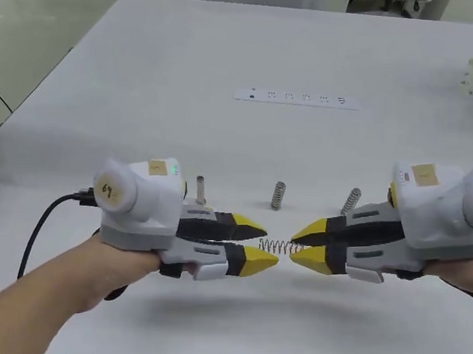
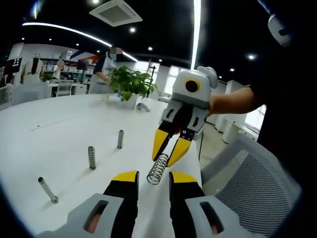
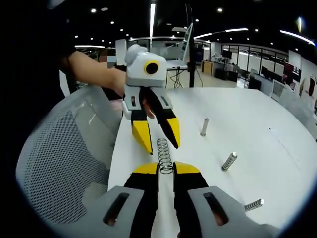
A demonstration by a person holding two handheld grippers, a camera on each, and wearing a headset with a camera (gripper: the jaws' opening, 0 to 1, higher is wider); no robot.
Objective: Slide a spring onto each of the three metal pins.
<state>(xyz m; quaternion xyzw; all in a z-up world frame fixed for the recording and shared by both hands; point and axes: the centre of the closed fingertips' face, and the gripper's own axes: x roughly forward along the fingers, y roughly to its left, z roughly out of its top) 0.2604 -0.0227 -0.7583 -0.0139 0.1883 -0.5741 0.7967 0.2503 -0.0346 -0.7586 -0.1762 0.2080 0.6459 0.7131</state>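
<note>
The right gripper [image 1: 292,248] pinched one end of the spring [image 1: 276,245]; the left gripper [image 1: 270,241] gaped around the other (contact unclear), open table [image 1: 217,53] beyond.

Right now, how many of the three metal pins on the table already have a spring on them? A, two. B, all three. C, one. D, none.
A: the middle pin and the right pin each carry a spring, while the left pin is bare and the third spring is in the fingers of the right gripper.
</note>
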